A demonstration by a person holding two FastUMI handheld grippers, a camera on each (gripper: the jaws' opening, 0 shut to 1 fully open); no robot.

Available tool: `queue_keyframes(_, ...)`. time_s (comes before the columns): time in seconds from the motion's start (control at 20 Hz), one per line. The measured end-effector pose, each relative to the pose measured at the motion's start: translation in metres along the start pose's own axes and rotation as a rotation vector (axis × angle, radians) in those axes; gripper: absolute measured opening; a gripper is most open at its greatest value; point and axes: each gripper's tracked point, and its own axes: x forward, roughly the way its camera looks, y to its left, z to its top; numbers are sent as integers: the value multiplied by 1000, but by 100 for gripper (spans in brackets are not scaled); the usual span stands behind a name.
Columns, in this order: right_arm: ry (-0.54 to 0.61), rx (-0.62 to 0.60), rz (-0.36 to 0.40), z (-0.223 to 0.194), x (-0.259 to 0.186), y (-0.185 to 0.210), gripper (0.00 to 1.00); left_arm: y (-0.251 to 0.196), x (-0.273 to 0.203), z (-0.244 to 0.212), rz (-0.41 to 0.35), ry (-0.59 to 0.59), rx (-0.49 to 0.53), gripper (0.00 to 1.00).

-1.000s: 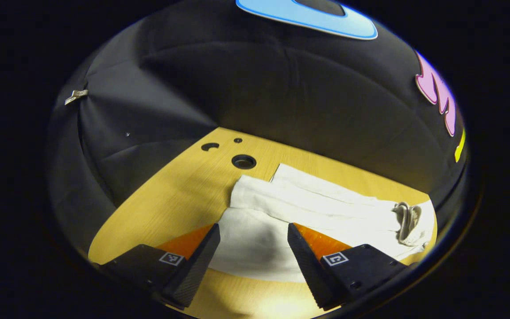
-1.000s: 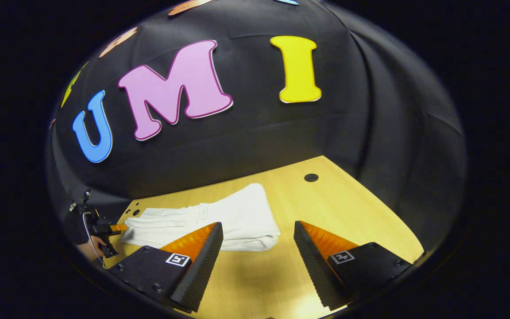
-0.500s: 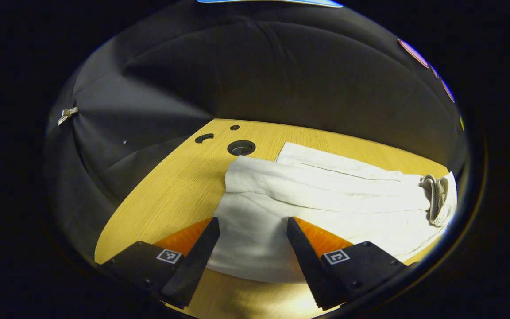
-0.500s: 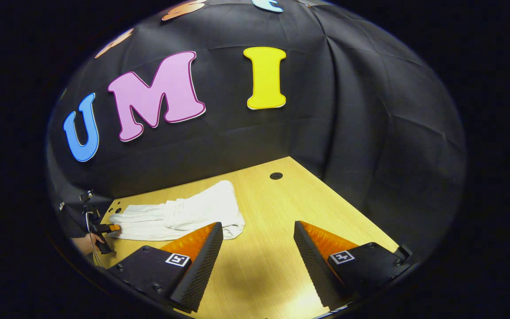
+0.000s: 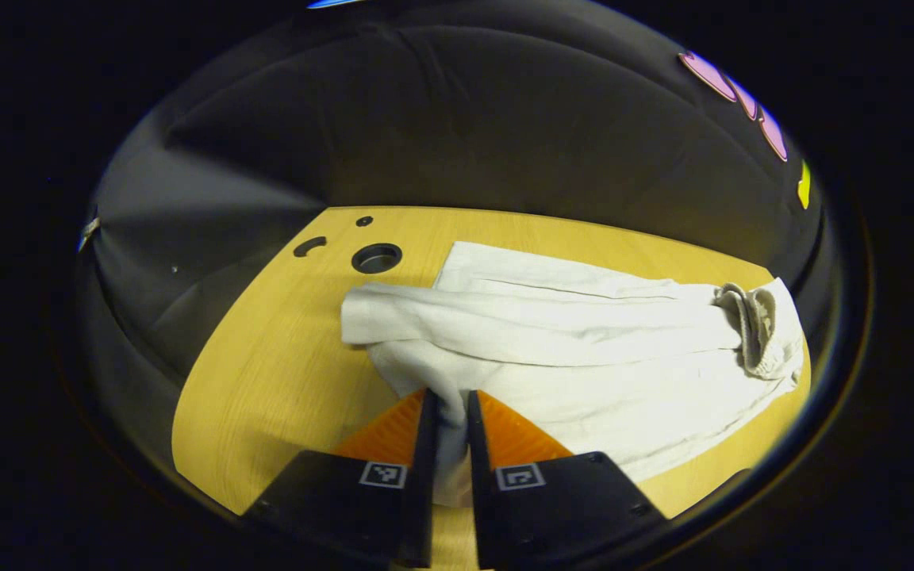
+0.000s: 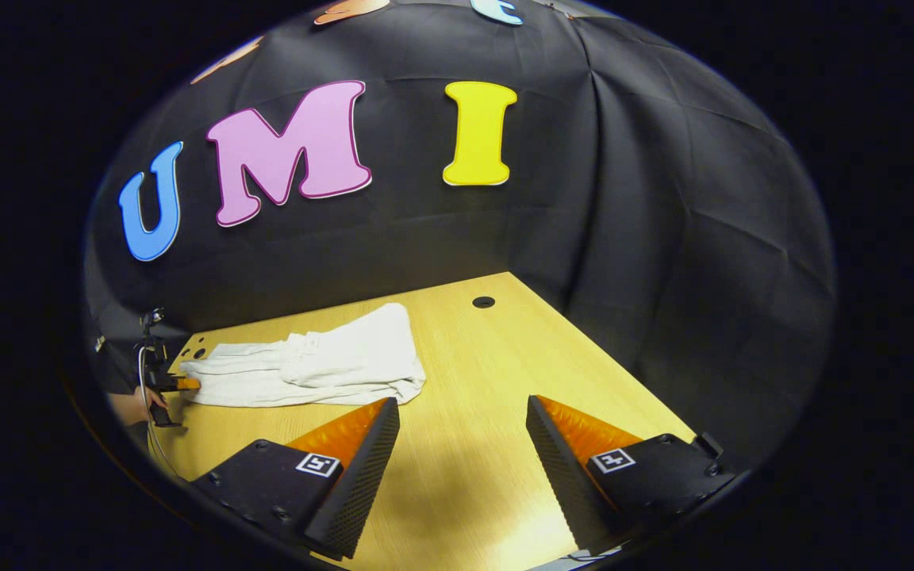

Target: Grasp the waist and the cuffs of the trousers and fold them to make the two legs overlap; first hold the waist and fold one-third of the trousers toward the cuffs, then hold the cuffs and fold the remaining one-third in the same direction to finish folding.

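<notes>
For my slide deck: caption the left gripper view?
Left gripper shut on white trousers lying on the wooden table.

left gripper (image 5: 447,412): black wedge housings, square black-and-white marker on each, ridged inner faces | right gripper (image 6: 461,452): same build, screws on the housings | cable (image 6: 142,381): thin, looping beside the far gripper

Matt, creased cloth trousers (image 5: 584,349) lie on smooth wood-grain table (image 5: 282,373).
</notes>
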Motion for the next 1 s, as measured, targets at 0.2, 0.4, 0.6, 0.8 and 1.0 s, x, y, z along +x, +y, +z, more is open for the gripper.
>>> queue_keyframes(0.2, 5, -7, -2, -4, -2, -1, 98, -5, -6, -5, -39, 16, -39, 7)
queue_keyframes(0.4, 2, -9, -5, -6, -14, -10, 98, -13, -10, -4, -52, 7, -149, 7)
queue_keyframes(0.6, -11, 5, -3, -1, -13, -12, 98, -21, -20, 7, -76, -42, -280, 6)
queue_keyframes(0.8, -12, 13, 2, -5, -13, -21, 98, -40, -45, 47, -130, -127, -355, 6)
queue_keyframes(1.0, -6, 61, 6, -9, -13, -34, 98, -73, -70, 82, -183, -184, -370, 6)
